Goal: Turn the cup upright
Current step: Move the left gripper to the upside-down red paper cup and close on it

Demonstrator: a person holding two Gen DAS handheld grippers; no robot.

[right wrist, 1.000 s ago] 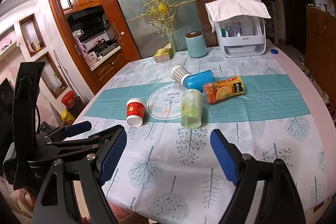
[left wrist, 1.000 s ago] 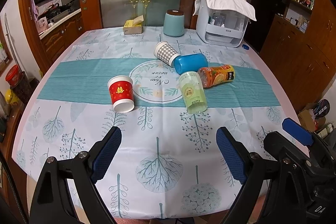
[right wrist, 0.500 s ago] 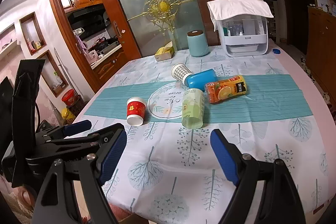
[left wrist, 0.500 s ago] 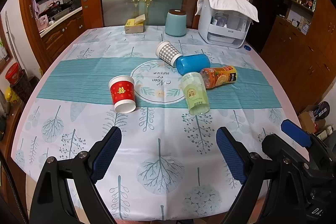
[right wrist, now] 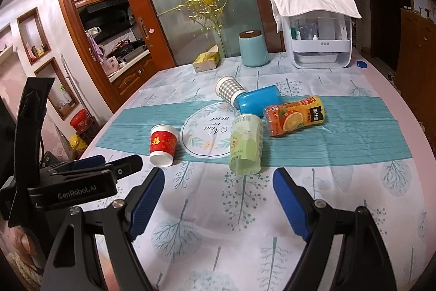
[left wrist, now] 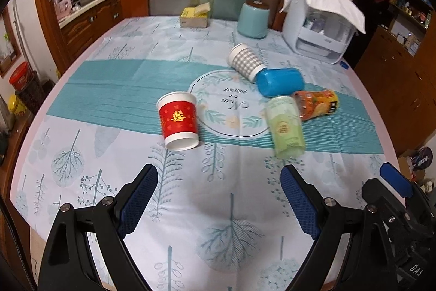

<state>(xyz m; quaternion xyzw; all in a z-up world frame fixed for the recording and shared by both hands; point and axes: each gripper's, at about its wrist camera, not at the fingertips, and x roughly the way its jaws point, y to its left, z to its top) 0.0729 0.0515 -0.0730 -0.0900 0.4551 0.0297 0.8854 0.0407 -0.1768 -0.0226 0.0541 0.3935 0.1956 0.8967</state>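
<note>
Both grippers have edged closer to the cups. Red cup [left wrist: 178, 124] lies on its side on the tablecloth [left wrist: 109, 89], left of the green cup [left wrist: 286, 127]. Left gripper [left wrist: 218, 198] and right gripper [right wrist: 218, 198] hover with fingers apart, empty.

4 cups [left wrist: 178, 123] (all tipped); 1 bottle [left wrist: 316, 107]; 1 canister [left wrist: 253, 22]

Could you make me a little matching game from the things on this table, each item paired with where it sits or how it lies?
Items:
1. red cup
2. blue cup
3. teal canister
4. orange juice bottle

Descriptions:
A. standing upright near the table's far edge
B. on its side, alone left of the printed circle
C. on its side, touching the checked cup
D. on its side, beside the green cup

Pairs: 1-B, 2-C, 3-A, 4-D
</note>
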